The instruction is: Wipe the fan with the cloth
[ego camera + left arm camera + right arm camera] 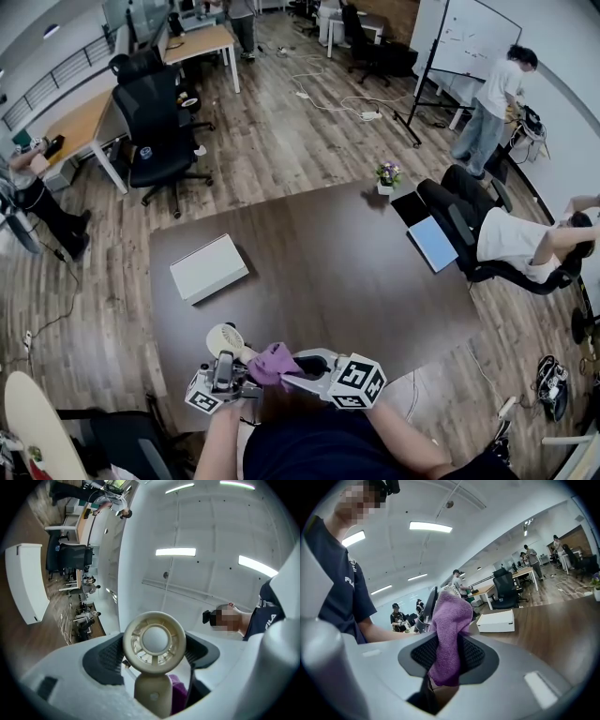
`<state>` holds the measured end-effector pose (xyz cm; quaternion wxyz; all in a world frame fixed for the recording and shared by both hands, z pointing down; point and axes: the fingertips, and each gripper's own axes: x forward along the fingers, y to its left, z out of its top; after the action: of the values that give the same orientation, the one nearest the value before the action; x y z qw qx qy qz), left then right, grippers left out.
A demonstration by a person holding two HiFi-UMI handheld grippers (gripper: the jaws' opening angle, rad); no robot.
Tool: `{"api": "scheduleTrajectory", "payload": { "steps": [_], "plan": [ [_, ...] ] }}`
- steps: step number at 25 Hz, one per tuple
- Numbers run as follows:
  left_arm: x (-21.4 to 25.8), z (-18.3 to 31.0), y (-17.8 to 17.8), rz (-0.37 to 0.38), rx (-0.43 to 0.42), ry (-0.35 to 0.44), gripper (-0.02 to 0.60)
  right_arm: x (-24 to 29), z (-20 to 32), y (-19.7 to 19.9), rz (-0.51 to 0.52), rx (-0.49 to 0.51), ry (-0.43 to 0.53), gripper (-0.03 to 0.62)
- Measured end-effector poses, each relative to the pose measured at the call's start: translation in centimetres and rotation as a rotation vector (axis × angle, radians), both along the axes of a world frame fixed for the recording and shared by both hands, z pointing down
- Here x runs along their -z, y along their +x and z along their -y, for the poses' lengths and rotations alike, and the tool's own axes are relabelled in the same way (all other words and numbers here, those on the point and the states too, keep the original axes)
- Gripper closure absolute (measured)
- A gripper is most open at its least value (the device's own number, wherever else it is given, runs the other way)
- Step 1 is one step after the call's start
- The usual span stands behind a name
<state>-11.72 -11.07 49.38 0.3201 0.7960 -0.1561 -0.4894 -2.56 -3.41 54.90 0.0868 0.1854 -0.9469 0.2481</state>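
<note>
The left gripper [223,377] has its jaws set fairly wide and clamped on the handle of the cream fan [154,641], whose round head stands up above them. The right gripper [302,370] is about half closed, pinching a purple cloth [449,630] that bunches out past its pads and sits just beside the fan's head. Both are held over the near edge of a dark brown table [356,272]. On the table a white box [208,268] lies to the left, and a small flower pot [387,175] stands at the far corner. Around it is a wood-floored office with a black office chair [155,122], pale desks, a whiteboard [473,37] and a person reclining at the right [520,246].
</note>
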Motion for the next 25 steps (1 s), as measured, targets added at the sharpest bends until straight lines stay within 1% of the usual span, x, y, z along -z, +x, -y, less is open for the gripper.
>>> {"api": "scheduleTrajectory", "payload": {
  "steps": [3, 5, 8, 10, 12, 16, 18, 22, 25],
  "plan": [
    [-0.1, 0.0, 0.3, 0.026, 0.013, -0.013, 0.207, 0.8, -0.8, -0.5, -0.013, 0.027, 0.026, 0.468],
    [-0.5, -0.2, 1.0, 0.069, 0.005, -0.023, 0.207, 1.4, -1.2, -1.1, -0.032, 0.042, 0.053, 0.467],
    [-0.7, -0.8, 2.4, 0.131, -0.023, -0.026, 0.207, 1.8, -1.0, -1.9, -0.098, 0.030, 0.100, 0.467],
    [-0.7, -1.1, 3.1, 0.148, -0.032, -0.024, 0.207, 2.0, -0.5, -1.8, -0.141, 0.009, 0.123, 0.467],
    [-0.7, -1.4, 3.1, 0.136, -0.039, -0.020, 0.207, 2.0, 0.4, -1.2, -0.146, -0.033, 0.114, 0.467],
    [-0.3, -2.3, 3.2, 0.101, -0.074, 0.013, 0.207, 1.3, 2.1, 0.3, -0.122, -0.132, 0.049, 0.467],
    [0.4, -3.0, 3.3, 0.071, -0.093, 0.046, 0.207, 0.7, 2.4, 0.6, -0.116, -0.155, 0.020, 0.467],
    [1.7, -4.0, 2.5, -0.020, -0.109, 0.110, 0.207, -0.7, 2.7, 0.9, -0.126, -0.196, -0.032, 0.467],
    [2.8, -4.2, 2.0, -0.052, -0.098, 0.140, 0.207, -1.9, 2.5, 0.8, -0.151, -0.198, -0.053, 0.467]
  ]
}}
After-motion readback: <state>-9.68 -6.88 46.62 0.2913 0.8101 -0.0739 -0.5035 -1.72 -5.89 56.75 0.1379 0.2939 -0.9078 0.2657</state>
